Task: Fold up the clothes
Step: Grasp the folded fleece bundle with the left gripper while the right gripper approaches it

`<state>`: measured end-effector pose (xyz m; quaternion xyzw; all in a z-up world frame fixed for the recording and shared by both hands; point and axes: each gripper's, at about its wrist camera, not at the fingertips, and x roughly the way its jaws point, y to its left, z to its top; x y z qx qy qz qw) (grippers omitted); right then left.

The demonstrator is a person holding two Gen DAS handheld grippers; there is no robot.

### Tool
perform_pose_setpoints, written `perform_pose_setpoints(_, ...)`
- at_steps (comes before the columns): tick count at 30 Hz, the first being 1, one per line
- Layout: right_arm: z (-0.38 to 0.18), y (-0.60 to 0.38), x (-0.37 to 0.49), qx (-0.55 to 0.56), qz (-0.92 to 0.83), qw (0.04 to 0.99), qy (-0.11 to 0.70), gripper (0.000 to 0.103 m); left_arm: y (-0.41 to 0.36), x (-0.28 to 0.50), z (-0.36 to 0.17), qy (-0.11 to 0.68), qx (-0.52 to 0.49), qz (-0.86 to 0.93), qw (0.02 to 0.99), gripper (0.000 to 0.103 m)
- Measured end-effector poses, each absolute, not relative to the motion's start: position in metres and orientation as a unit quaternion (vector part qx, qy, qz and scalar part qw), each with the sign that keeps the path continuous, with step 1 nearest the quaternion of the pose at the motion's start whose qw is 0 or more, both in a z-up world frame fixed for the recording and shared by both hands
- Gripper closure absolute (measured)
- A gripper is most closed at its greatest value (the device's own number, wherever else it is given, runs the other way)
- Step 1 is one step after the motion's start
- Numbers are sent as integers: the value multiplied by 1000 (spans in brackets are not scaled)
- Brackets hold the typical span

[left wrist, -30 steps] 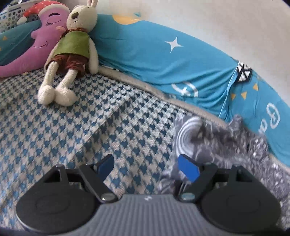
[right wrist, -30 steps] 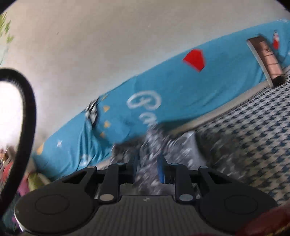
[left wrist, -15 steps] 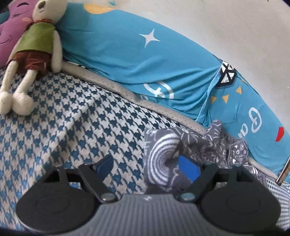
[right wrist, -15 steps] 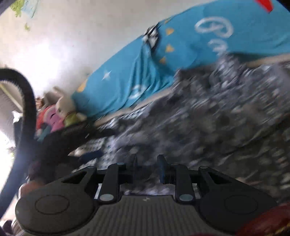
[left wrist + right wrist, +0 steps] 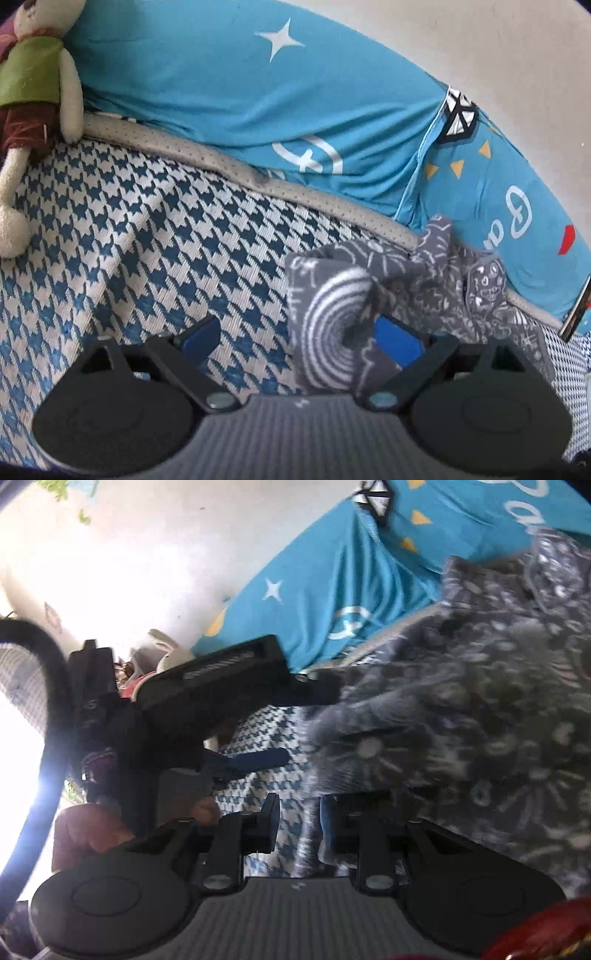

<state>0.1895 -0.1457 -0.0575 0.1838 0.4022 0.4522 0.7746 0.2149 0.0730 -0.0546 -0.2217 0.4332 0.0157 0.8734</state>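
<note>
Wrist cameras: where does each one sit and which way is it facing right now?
Left wrist: sits on the left claw, looking across the houndstooth bedcover toward the blue bolster; its open fingers straddle an edge of the grey patterned garment.
Right wrist: sits on the right claw, facing the same garment, with the left claw in view.
Shared: garment, bolster, bedcover.

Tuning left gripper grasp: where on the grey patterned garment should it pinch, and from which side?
Pinch the raised fold with the white spiral print on the grey garment. It stands up off the houndstooth bedcover between the open left gripper fingers; come straight forward, low, and close.
</note>
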Motion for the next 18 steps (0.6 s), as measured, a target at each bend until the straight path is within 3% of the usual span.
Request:
perform_pose_setpoints(12, -69, -135, 194, 195, 424, 787, 404, 78, 67, 227, -59, 453, -203, -25, 868, 9)
perform_pose_setpoints(14, -71, -135, 196, 199, 417, 789, 405, 85, 64, 228, -58, 455, -193, -31, 869, 9)
perform_pose_setpoints(15, -72, -136, 198, 200, 413, 791, 405, 90, 63, 228, -57, 455, -188, -33, 870, 11)
perform_pose_setpoints(18, -74, -138, 199, 197, 409, 794, 403, 96, 60, 230, -59, 459, -183, -41, 869, 28)
